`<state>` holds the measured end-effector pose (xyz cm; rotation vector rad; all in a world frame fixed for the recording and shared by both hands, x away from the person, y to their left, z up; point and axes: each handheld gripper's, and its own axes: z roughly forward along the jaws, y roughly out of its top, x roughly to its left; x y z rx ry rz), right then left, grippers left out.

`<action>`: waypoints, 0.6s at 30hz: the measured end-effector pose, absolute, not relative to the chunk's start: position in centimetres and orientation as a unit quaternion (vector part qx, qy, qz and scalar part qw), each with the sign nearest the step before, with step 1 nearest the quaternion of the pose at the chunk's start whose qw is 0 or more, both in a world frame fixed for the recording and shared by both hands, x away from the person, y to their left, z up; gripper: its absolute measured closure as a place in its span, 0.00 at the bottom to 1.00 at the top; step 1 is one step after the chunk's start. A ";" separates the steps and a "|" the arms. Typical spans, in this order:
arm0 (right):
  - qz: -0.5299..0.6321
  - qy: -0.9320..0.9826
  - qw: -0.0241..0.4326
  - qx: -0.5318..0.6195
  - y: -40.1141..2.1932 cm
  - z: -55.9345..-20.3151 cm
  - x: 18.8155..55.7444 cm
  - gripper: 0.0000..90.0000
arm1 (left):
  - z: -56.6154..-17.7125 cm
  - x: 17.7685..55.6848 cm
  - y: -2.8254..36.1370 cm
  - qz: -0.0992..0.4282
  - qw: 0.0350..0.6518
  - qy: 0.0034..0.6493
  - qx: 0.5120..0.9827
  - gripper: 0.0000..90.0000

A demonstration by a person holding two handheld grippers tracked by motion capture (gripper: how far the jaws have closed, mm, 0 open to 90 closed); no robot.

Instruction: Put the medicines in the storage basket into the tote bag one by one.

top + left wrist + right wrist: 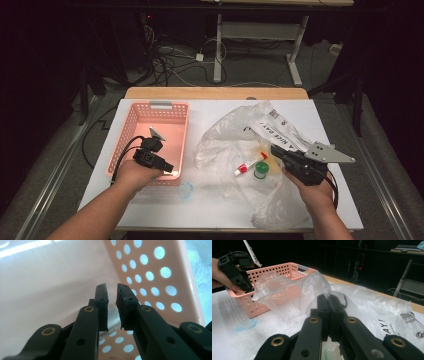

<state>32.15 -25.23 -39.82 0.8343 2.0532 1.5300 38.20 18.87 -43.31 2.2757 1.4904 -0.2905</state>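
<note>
1. Broadly, the white desk (150, 205) carries everything, and two forearms come in from its near edge.
2. Next in size, a crumpled clear plastic bag (235, 135) with black print sprawls over the right half of the desk; the right claw view shows it billowing up between that claw and the basket.
3. On the left half stands a pink perforated basket (131, 120), its long side running from near to far, with a grey handle at the far rim.
4. Over the near right corner of the basket the left claw (172, 169) dips inside. The left claw view shows its jaws (111, 306) drawn close together, with a slim gap at the tips, and a small pale, shiny item (112, 320) with a printed label sits between them low down. Whether the pads press on it I cannot tell.
5. At the right, the right claw (277, 152) points left into the bag, a grey three-cornered plate on top. Its jaws (329, 315) are closed against each other, pinching a fold of the bag film.
6. Just left of that claw, inside the bag, lie a small green-capped jar (261, 170) and a white tube with a red cap (249, 165), side by side.
7. Smallest, a clear bluish disc (186, 189) lies on the desk just near the basket's near right corner.
</note>
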 end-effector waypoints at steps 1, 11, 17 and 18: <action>0.554 0.743 0.222 0.304 -25.2 -39.8 32.2 1.00 | -43.2 38.2 18.8 -0.097 0.198 0.530 0.819 0.86; 0.552 0.746 0.220 0.302 -25.1 -39.9 32.2 1.00 | -40.8 38.5 18.6 -0.036 0.203 0.466 0.860 0.78; 0.553 0.746 0.218 0.302 -25.2 -40.0 32.2 1.00 | -40.8 37.1 19.6 -0.052 0.175 0.469 0.864 0.96; 0.551 0.747 0.217 0.303 -25.1 -40.0 32.2 1.00 | -40.8 36.8 19.8 -0.055 0.176 0.470 0.863 0.96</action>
